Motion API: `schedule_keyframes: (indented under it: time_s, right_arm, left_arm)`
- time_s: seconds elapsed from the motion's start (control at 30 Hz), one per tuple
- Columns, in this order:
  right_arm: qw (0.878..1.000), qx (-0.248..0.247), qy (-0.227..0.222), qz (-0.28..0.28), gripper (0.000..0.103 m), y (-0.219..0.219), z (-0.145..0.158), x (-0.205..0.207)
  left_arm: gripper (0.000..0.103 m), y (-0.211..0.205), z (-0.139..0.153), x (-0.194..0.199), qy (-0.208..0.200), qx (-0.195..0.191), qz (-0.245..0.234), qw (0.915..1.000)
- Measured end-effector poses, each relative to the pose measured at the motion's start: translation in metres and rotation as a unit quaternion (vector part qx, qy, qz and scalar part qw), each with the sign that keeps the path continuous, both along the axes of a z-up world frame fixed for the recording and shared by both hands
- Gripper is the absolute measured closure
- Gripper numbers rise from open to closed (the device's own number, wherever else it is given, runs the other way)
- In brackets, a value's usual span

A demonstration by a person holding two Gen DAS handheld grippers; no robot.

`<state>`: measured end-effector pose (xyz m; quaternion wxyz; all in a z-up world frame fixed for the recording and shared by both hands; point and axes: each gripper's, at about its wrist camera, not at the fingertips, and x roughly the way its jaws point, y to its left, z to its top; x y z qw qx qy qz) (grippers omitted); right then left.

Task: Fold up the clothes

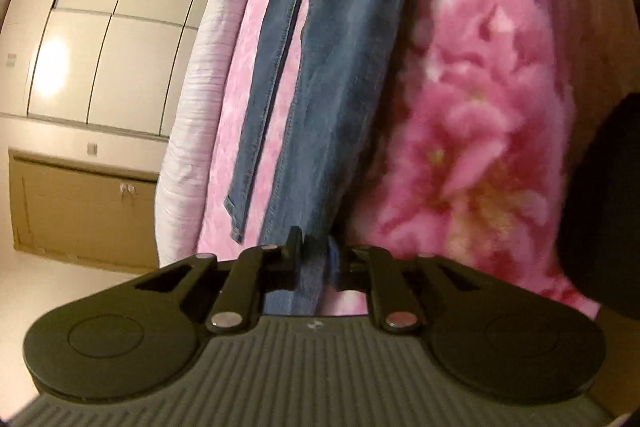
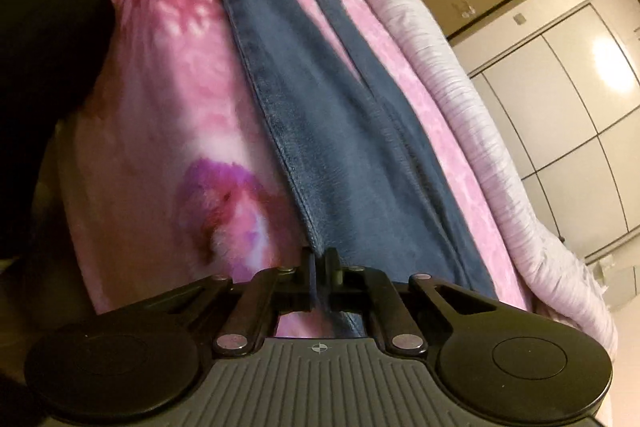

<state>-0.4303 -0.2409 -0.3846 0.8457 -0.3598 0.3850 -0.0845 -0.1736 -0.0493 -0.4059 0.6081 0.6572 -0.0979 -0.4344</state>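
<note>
Blue denim is pinched in both claws: the left claw (image 1: pixel 313 247) has its fingers pressed together on one end of the jeans (image 1: pixel 340 75), and the right claw (image 2: pixel 320 259) is clamped on the opposite end of the same jeans (image 2: pixel 332 155). Between the two the jeans stretch lengthwise over a bed, one leg lying flat and a narrower strip of the other leg showing just beside it. Under them lies a fuzzy pink blanket (image 1: pixel 480 115) with a large flower pattern. Beyond the jeans a pale ribbed quilt (image 1: pixel 200 75) runs along the bed's far edge. Farther off stand cream cupboard doors (image 1: pixel 104 39) with a brown cabinet (image 1: pixel 80 207) alongside.
</note>
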Motion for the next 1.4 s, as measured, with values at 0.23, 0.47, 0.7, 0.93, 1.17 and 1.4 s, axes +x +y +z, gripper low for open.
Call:
schedule_keyframes:
  time_s: [0.23,0.47,0.7,0.93,1.17,1.4]
  right_arm:
    - [1.000,-0.014,0.023,0.015,0.098,0.003,-0.008,-0.002]
    - [0.979,0.034,-0.067,-0.192,0.083,-0.049,0.025,-0.075]
    - [0.946,-0.078,0.025,-0.312,0.075,-0.128,-0.002,-0.134]
    - [0.955,-0.159,0.091,-0.232,0.061,-0.172,-0.026,-0.143]
    - [0.963,-0.080,0.089,-0.242,0.086,-0.197,-0.024,-0.162]
    - [0.952,-0.036,0.056,-0.299,0.074,-0.182,0.002,-0.160]
  left_arm:
    - [0.092,0.003,0.004,0.005,0.032,-0.015,0.029,0.9990]
    - [0.076,0.018,0.025,0.039,0.074,-0.034,0.098,0.9919]
    - [0.072,0.003,0.024,0.040,0.051,-0.014,0.093,0.9943]
    - [0.071,-0.010,0.021,0.044,0.037,-0.001,0.098,0.9945]
    - [0.073,-0.015,0.025,0.051,0.061,-0.003,0.120,0.9909]
    - [0.071,-0.012,0.042,0.048,0.098,-0.013,0.161,0.9820]
